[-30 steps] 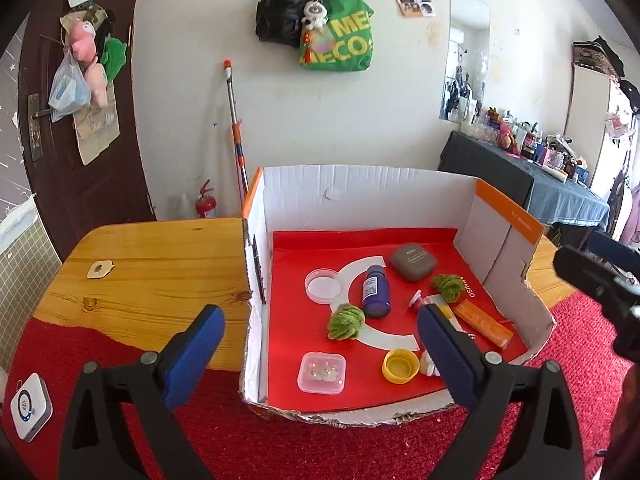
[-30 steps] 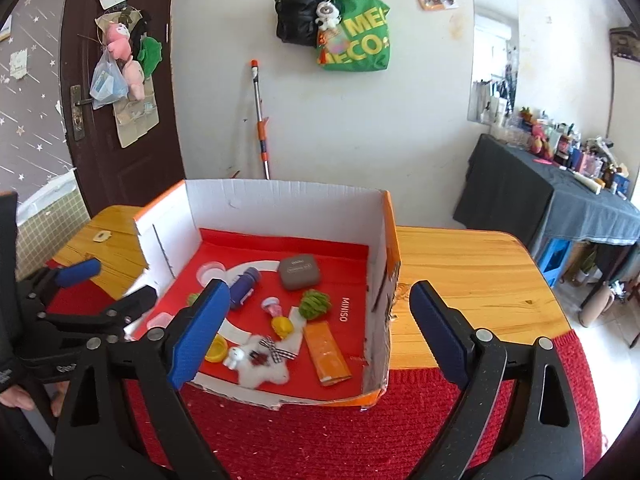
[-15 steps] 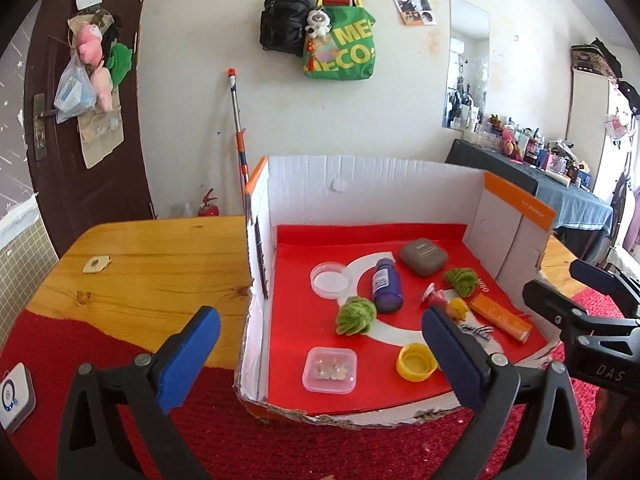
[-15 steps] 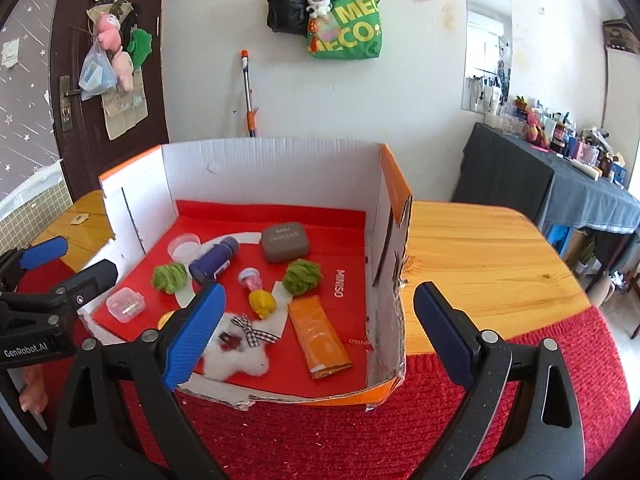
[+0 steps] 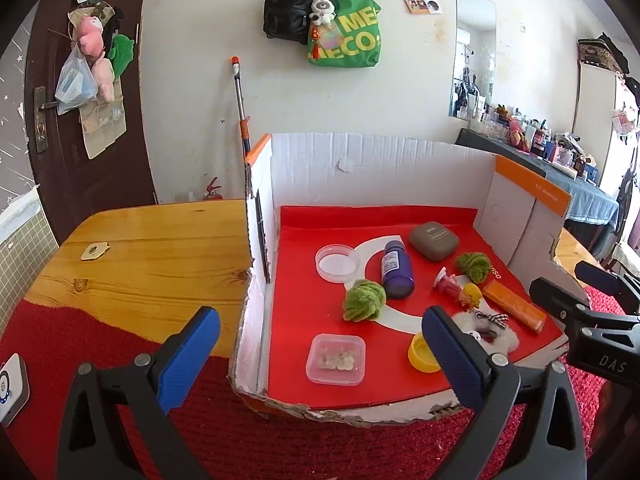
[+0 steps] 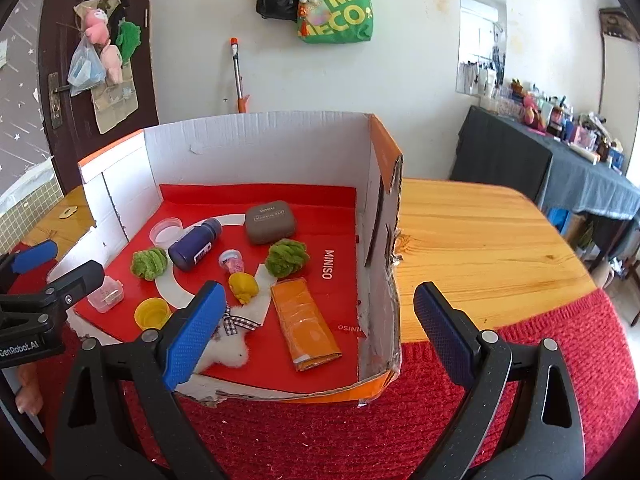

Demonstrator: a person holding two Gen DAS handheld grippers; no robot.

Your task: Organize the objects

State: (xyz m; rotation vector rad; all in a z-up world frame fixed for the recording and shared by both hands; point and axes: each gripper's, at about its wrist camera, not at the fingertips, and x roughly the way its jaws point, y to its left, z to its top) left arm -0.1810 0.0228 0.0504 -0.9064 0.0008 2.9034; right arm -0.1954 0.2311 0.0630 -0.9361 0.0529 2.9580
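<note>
Open-fronted white cardboard box with red floor (image 5: 380,168) on round wooden table (image 5: 152,248), holding everything. Inside, far right: grey rounded case (image 5: 433,240); centre: dark purple bottle (image 5: 396,270) lying flat; near right: orange flat packet (image 6: 304,322); near left: clear square plastic container (image 5: 336,359). Left gripper (image 5: 320,360) and right gripper (image 6: 316,328) both spread wide, empty, hovering before the near edge.

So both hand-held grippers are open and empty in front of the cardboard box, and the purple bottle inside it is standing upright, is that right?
Not quite. The purple bottle is lying on its side on the red floor of the cardboard box, as the right wrist view shows. The rest holds: the left hand-held gripper and the right hand-held gripper are open and empty.
</note>
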